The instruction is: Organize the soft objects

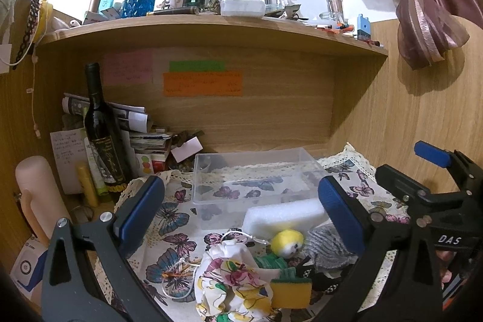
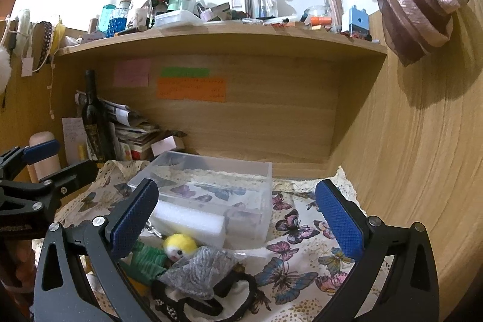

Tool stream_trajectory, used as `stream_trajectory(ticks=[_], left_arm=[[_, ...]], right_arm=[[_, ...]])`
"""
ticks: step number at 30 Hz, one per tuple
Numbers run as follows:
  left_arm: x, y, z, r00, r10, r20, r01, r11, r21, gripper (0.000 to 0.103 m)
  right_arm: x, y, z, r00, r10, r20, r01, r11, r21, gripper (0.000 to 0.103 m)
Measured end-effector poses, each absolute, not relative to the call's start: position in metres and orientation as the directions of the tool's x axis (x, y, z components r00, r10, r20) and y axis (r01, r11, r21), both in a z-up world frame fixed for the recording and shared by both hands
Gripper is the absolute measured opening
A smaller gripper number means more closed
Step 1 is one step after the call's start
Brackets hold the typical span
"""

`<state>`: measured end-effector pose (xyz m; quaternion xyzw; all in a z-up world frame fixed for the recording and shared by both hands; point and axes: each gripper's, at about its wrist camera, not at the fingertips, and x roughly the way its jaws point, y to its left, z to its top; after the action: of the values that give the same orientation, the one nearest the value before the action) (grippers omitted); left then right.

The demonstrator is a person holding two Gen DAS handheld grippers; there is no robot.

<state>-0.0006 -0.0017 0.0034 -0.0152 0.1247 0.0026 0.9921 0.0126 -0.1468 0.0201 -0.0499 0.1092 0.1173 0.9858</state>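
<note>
A pile of soft things lies on the butterfly cloth in front of a clear plastic box: a white foam block, a yellow-headed doll with a green body, a grey knit piece, a floral drawstring pouch, a yellow-green sponge and a black band. My left gripper is open above the pile, holding nothing. My right gripper is open, with the doll, foam block and grey piece low between its fingers. The box is empty.
A dark wine bottle, papers and a pink flask crowd the left of the alcove. A shelf full of bottles runs overhead. A wooden wall closes the right side. A curtain knot hangs at upper right.
</note>
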Motion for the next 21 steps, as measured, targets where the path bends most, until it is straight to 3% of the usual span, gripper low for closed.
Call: stream_trajectory(ticks=[21], left_arm=[[-0.0031,0.0064,0.0037,0.973,0.030,-0.228,-0.040,0.998,-0.040,0.103]], right_arm=[[0.0103,-0.1388,0.0233,0.951,0.230,-0.207,-0.249,0.966,-0.074,0.103]])
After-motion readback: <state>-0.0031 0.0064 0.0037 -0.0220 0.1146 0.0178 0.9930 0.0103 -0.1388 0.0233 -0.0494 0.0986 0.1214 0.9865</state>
